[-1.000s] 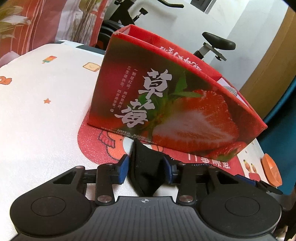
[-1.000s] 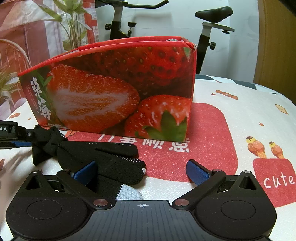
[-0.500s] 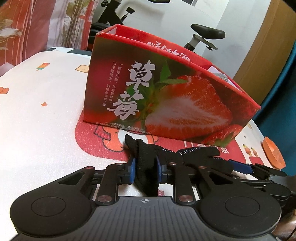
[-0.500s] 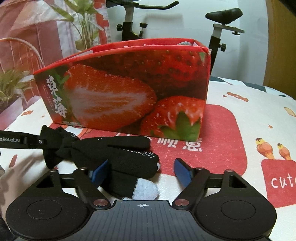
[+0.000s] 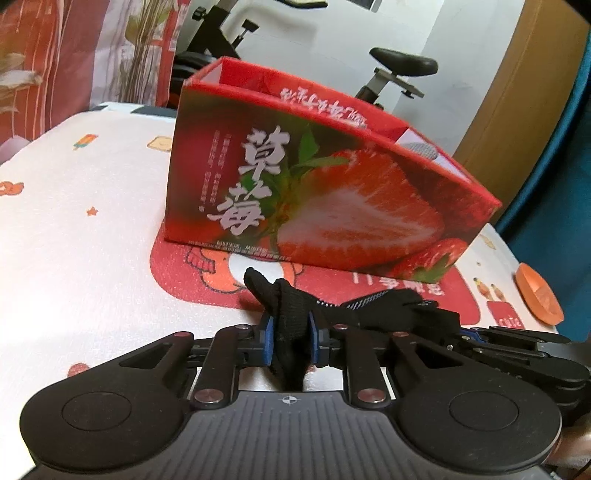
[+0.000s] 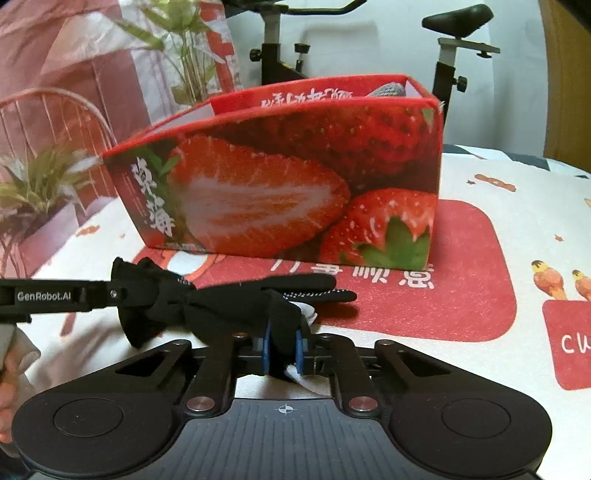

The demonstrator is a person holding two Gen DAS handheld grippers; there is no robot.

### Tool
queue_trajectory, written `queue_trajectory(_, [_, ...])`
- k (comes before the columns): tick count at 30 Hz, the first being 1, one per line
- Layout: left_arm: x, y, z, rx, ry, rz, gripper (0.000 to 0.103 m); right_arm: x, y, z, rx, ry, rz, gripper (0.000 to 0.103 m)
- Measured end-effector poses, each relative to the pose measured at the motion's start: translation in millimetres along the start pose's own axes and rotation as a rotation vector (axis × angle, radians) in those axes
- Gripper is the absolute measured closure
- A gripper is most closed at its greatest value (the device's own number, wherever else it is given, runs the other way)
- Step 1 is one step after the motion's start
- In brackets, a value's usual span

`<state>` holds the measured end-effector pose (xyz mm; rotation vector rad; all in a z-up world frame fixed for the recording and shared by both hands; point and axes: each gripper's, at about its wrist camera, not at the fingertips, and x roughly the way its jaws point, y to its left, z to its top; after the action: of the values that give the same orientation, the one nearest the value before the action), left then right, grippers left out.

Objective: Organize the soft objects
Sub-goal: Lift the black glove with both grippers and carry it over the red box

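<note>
A black knit glove (image 5: 288,295) with white grip dots stretches between both grippers, just above the patterned tablecloth in front of the strawberry-printed red box (image 5: 314,192). My left gripper (image 5: 290,332) has its blue pads pressed on the glove's cuff end, and its jaws are closing further. My right gripper (image 6: 282,345) is shut on the finger end of the glove (image 6: 221,302), with a white label poking out below its pads. In the right wrist view the left gripper (image 6: 110,293) reaches in from the left edge. The box (image 6: 295,177) stands open-topped just behind the glove.
A grey knit item (image 6: 391,88) peeks over the box's right end. An orange dish (image 5: 539,299) lies at the table's right edge. An exercise bike (image 6: 458,22) and a potted plant (image 6: 40,184) stand beyond the table. A person's hand (image 6: 7,369) shows at the left.
The right gripper's jaws went from wide open to shut on the glove's finger end. The left jaws squeezed tighter on the cuff, and the glove now hangs pulled between the two.
</note>
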<state>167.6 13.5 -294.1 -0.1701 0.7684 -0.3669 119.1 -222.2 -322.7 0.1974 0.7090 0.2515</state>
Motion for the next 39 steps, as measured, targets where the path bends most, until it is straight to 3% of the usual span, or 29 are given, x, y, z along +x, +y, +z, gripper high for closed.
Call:
queue_trajectory(8, [-33.8, -14.2, 6.7, 0.03, -0.08, -0.014, 0.083, -36.5, 7.8, 13.5, -0.013, -0.095, 0.018, 0.094])
queue_trajectory(15, [-75.0, -25.3, 29.1, 0.038, -0.207, -0.059, 0.083, -78.8, 19.6, 41.6, -0.055, -0.224, 0.043, 0.094])
queue_trajectory(24, [-86.0, -40.5, 74.6, 0.094, -0.298, -0.059, 0.083, -74.2, 26.0, 102.8, -0.118, -0.278, 0.032, 0.094])
queue_trajectory(28, [-69.7, -37.7, 102.6, 0.085, -0.281, -0.071, 0.083, -56.0, 22.2, 131.3, -0.123, -0.265, 0.027, 0.094])
queue_trajectory(32, [-38.7, -28.8, 128.2, 0.046, -0.209, -0.081, 0.083, -31.4, 14.2, 152.4, -0.124, -0.234, 0.009, 0.094])
queue_trajectory(39, [16.6, -23.6, 152.5, 0.049, -0.074, -0.032, 0.083, 25.2, -3.7, 168.8, -0.075, -0.092, -0.016, 0.094])
